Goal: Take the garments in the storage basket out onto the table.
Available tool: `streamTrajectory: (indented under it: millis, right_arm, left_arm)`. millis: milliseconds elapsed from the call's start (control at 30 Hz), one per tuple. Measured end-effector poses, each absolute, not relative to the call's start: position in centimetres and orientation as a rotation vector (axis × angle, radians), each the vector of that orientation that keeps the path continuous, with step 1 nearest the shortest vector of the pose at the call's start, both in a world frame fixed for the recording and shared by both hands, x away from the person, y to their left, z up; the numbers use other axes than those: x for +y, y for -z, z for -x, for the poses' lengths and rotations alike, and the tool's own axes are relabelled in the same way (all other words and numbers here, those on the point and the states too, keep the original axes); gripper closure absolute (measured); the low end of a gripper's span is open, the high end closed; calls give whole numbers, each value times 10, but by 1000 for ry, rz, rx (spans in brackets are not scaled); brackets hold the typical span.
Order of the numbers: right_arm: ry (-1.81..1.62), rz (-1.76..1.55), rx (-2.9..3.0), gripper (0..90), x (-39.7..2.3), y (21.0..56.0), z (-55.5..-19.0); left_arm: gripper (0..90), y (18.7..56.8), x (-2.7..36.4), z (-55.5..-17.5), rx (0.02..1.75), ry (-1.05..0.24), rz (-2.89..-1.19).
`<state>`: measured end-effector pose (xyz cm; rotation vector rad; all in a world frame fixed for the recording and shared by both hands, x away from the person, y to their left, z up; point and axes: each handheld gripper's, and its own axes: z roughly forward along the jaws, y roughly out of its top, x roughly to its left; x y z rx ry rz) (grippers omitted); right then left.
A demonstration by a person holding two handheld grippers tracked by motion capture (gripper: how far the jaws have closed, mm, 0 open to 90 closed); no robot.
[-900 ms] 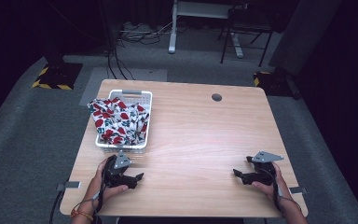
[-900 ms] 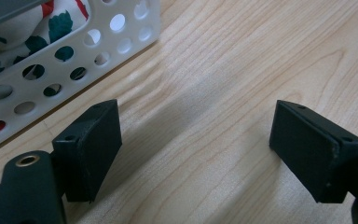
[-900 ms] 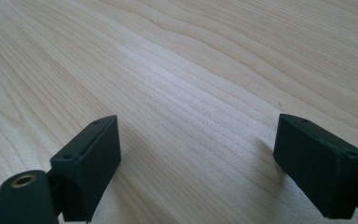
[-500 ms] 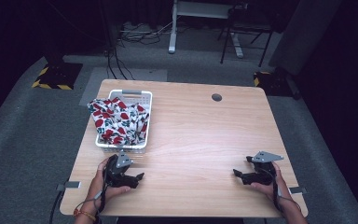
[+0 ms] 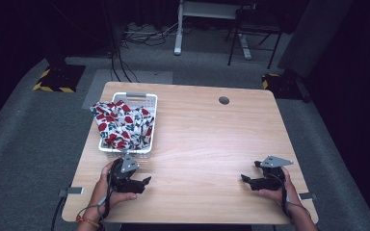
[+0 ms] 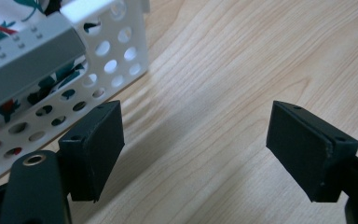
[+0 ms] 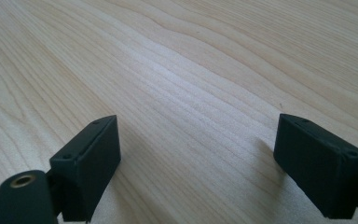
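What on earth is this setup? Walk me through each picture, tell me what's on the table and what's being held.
There is no machine here: a person holds a hand tool with two black jaws in each hand.

The high view looks down on a wooden table. The left tool is at the near left and the right tool at the near right. A white basket near the left tool holds a cloth printed in red and green.

The other two pictures come from cameras riding on the tools, looking along their jaws. The left one shows the basket's holed wall beside bare wood; the right one shows wood.

Both tools stand open and hold nothing.
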<state>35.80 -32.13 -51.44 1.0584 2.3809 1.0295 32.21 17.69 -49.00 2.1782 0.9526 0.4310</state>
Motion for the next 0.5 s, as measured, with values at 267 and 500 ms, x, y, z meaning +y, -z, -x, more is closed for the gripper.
streamTrajectory:
  millis: [267, 500]
  right_arm:
    - [-1032, -1056, 2383, 149, -322, 514, -358]
    - [-1032, -1060, 2381, 150, -322, 514, -358]
  left_arm:
    - [196, 482, 177, -320, 927, -447, -2175]
    - [204, 471, 177, -320, 912, -484, -2170]
